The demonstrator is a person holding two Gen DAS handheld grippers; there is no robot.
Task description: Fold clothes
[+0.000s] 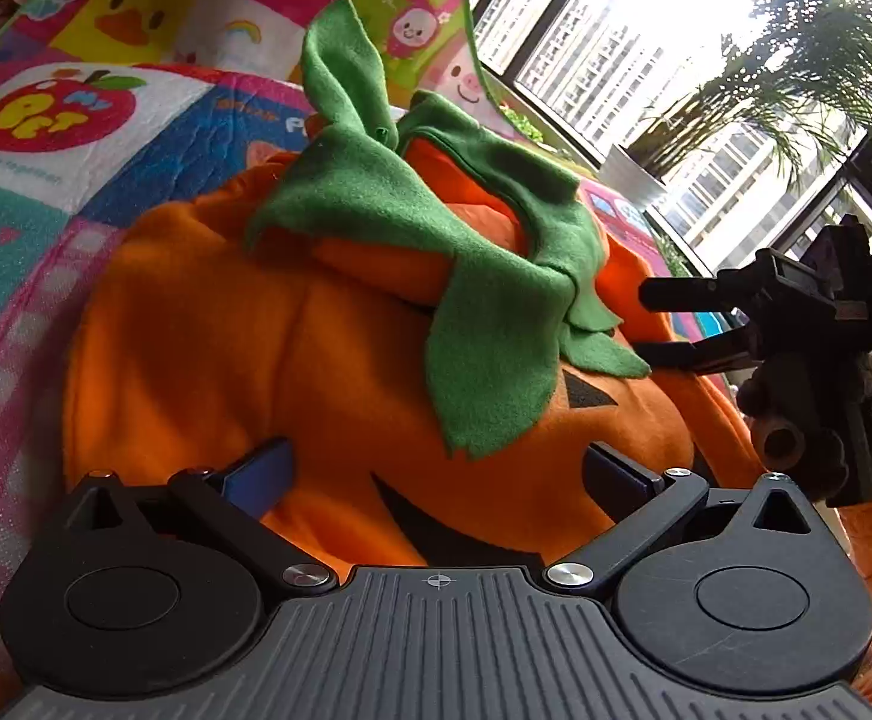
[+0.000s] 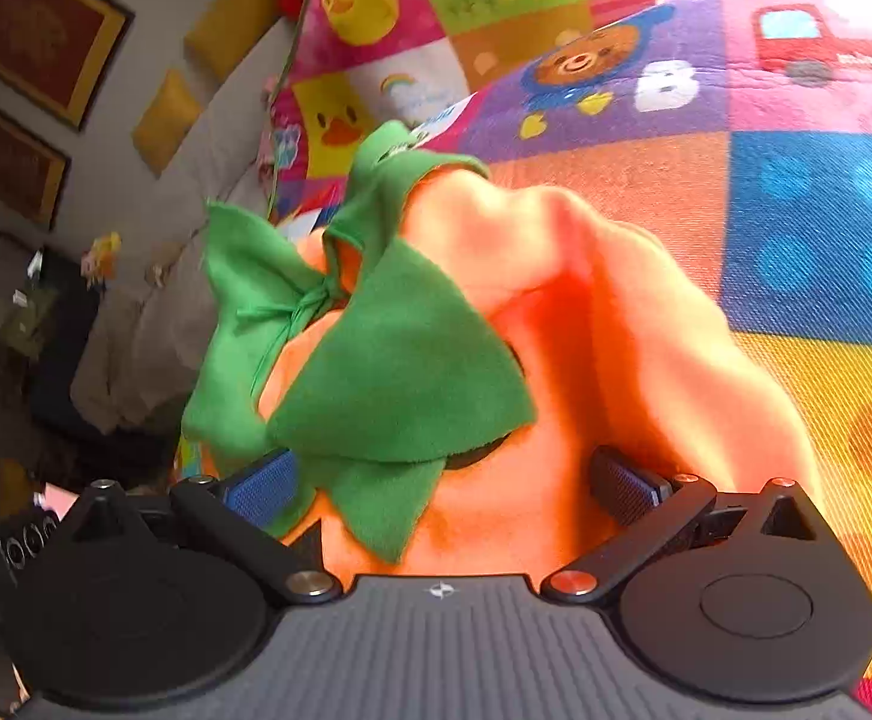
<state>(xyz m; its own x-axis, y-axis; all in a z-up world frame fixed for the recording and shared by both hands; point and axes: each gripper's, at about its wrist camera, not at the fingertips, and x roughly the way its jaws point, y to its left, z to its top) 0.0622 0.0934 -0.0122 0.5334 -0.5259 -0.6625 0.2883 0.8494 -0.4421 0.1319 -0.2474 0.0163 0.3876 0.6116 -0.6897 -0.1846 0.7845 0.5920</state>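
An orange pumpkin costume (image 1: 292, 348) with a green leaf collar (image 1: 484, 276) and a black face lies bunched on the play mat (image 1: 46, 192). My left gripper (image 1: 436, 474) is open, its blue-padded fingers (image 1: 259, 471) spread over the costume's lower front. The right gripper (image 1: 670, 324) shows at the right of the left wrist view, its black fingers apart beside the collar. In the right wrist view the right gripper (image 2: 442, 480) is open, with the costume (image 2: 604, 324) and green collar (image 2: 394, 372) between its fingers (image 2: 622, 483).
The colourful cartoon play mat (image 2: 766, 180) spreads all around. Large windows (image 1: 646, 60) and a potted plant (image 1: 646, 174) stand behind. In the right wrist view, framed pictures (image 2: 34, 30), yellow cushions (image 2: 166, 114) and dark furniture (image 2: 64, 330) lie at left.
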